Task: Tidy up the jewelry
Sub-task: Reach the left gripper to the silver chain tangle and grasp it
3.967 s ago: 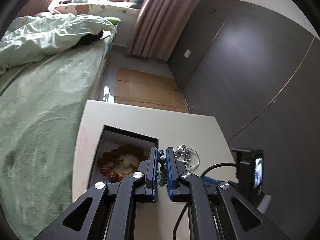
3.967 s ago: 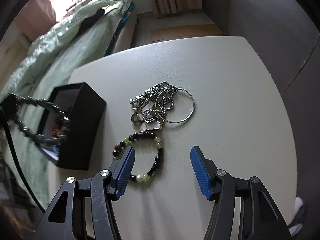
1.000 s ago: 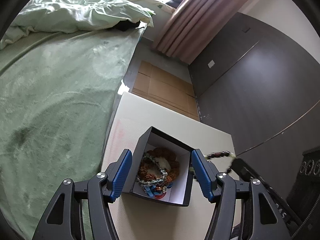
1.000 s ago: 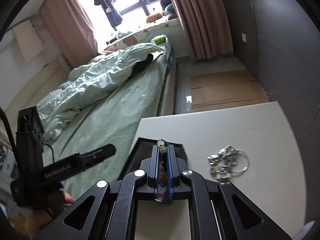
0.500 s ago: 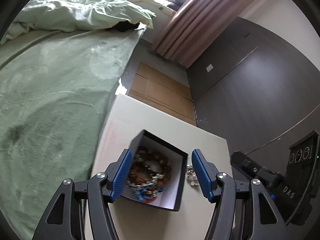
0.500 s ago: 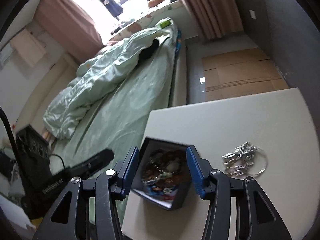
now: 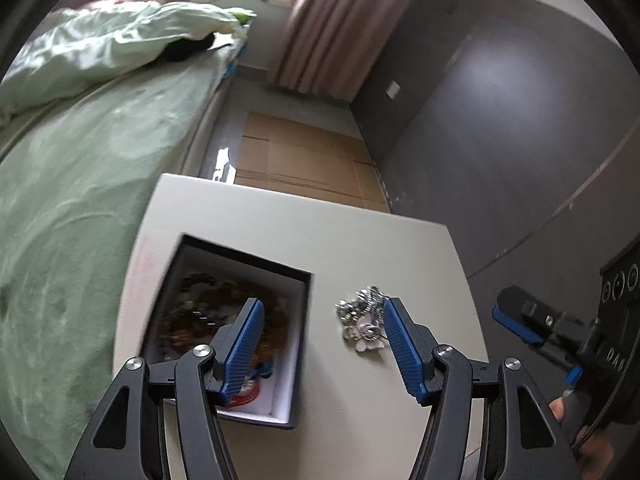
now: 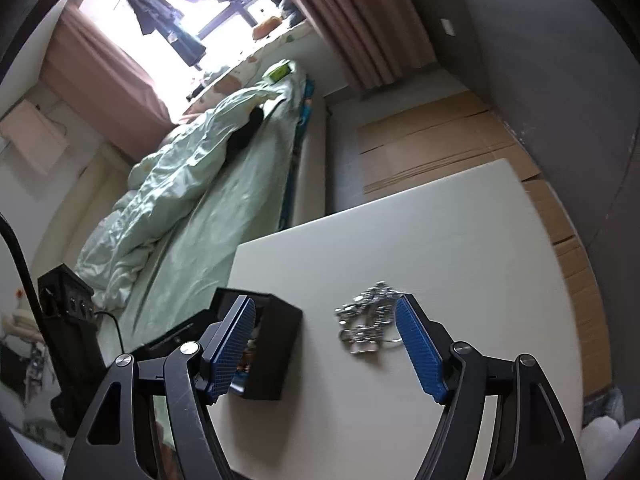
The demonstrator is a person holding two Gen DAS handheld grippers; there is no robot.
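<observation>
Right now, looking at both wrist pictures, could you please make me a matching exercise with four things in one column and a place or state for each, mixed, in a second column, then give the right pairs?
Things:
1. black rectangular jewelry box
2. silver tangle of chains and rings
3. brown bead bracelet
4. left gripper

Places or states:
A. lies bare on the white tabletop
B. open and empty
C. lies inside the box
D. stands open-topped near the table edge beside the green bed

Pairs: 1-D, 2-A, 3-C, 4-B
</observation>
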